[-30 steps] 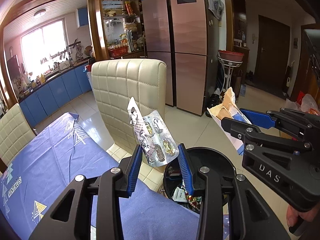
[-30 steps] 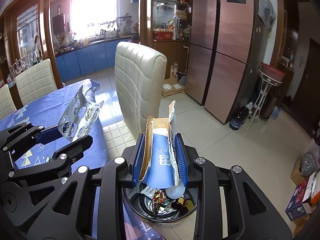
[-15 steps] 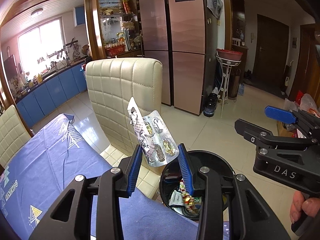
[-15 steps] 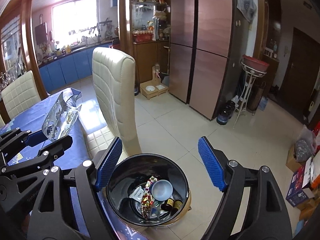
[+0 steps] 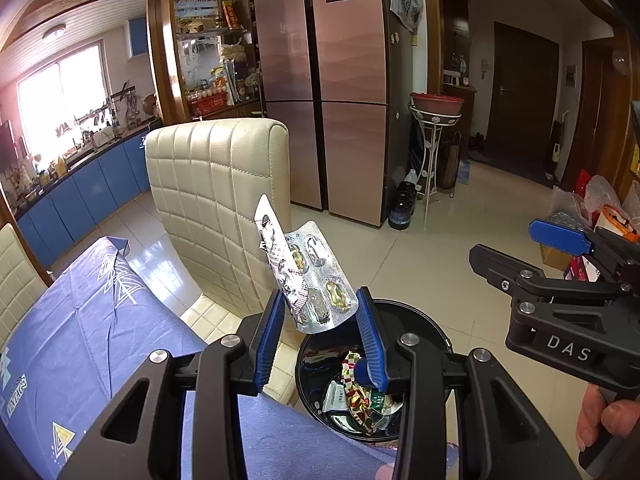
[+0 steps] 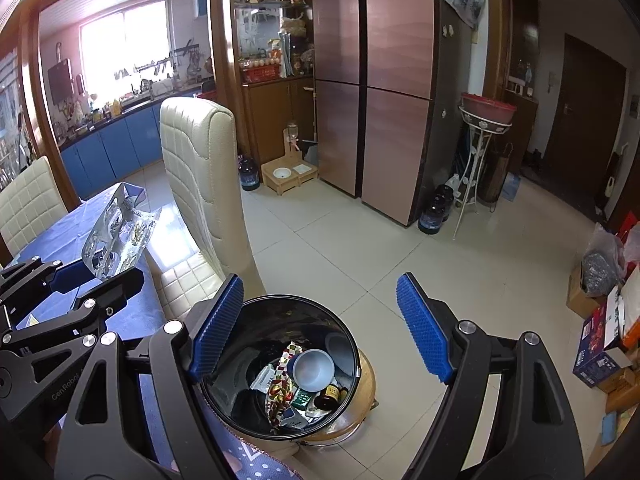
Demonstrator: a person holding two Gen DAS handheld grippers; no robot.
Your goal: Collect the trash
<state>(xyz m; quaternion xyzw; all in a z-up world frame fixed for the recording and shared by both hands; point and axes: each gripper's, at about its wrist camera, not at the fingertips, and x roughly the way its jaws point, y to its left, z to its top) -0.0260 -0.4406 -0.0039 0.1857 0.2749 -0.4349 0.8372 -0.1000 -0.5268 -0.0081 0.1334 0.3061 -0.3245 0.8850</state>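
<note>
Kitchen tiles spread beyond a blue cloth (image 5: 92,320) and cream chair (image 5: 216,200). Left gripper (image 5: 320,332) clamps a foil blister pack (image 5: 316,280) above the near black bin (image 6: 288,360) of wrappers. Right gripper (image 6: 320,324), jaws just sprung wide, holds nothing over that bin.

A silver blister pack (image 5: 310,276), black bin (image 6: 256,328), blue triangle-patterned tablecloth (image 5: 80,320), cream quilted chair (image 5: 216,184) and copper-pink fridge (image 5: 324,80) are pictured.

Cream chair (image 5: 218,200), pink fridge (image 5: 340,60)
</note>
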